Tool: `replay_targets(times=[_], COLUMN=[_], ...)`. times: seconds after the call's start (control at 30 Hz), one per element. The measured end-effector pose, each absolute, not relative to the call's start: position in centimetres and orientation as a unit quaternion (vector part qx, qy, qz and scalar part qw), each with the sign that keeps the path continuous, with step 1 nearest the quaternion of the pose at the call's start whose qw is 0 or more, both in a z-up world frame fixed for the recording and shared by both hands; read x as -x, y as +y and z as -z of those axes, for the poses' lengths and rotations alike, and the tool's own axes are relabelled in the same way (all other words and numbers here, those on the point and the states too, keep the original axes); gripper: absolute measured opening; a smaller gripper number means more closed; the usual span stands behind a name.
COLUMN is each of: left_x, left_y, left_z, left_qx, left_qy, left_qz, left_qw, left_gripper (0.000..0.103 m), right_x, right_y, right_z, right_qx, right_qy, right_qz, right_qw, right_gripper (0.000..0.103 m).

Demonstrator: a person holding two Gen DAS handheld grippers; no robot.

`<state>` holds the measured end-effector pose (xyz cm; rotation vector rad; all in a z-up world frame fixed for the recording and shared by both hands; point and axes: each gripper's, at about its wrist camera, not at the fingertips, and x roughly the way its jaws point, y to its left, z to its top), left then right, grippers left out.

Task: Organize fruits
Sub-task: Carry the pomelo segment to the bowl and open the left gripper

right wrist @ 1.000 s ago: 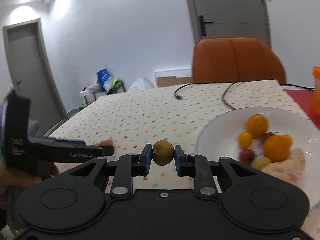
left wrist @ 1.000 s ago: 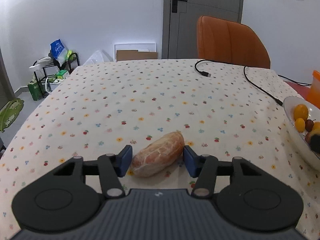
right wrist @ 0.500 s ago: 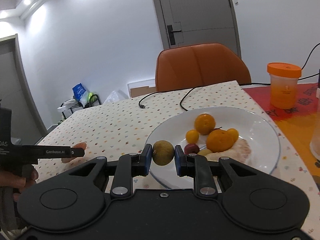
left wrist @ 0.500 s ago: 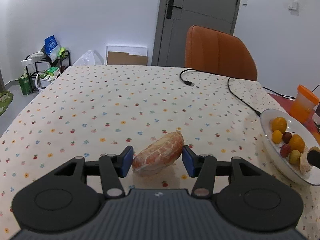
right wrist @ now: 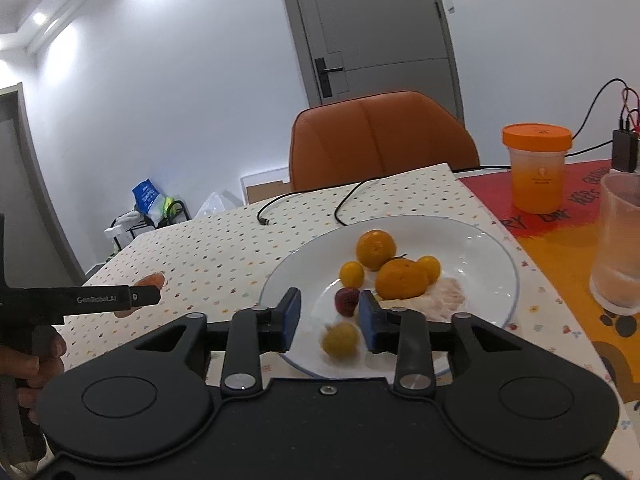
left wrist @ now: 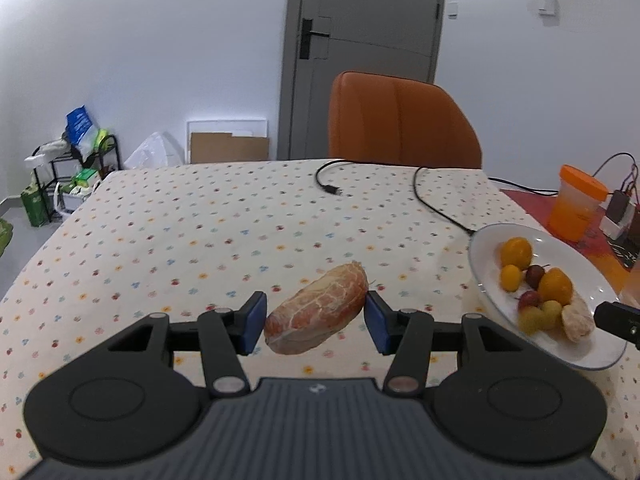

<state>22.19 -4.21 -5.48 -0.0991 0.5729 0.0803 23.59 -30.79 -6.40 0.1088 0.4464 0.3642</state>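
Right gripper: its jaws are opening over the near edge of the white plate. A small yellow-brown round fruit sits blurred between the blue pads, and neither pad presses on it.
Left gripper: it pinches a peeled fruit piece between its blue pads, lifted off the dotted table.
Peeled fruit piece: long and fat, pink-orange with white skin lines, tilted so its right end is higher.
Plate: it lies on the table and carries orange fruits, small yellow ones, a dark red one and a pale peeled piece.
Near the plate: an orange-lidded cup and a clear cup stand to its right.
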Motion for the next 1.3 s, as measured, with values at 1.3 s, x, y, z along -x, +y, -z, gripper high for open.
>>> replay_targets(times=[1.3], left_x=[-26.2], left_y=[-15.5], left_z=[3.6], left_qx=[-0.031], left_qy=[0.253], left_qz=[0.045], left_qw=[0.966], left_gripper=[0.052], right_x=[-21.6], right_y=[-39.1], right_z=[8.0], right_qx=[-0.135], right_qy=[0.199], right_qz=[-0.141], right_qw=[0.960], right_gripper=[0.042])
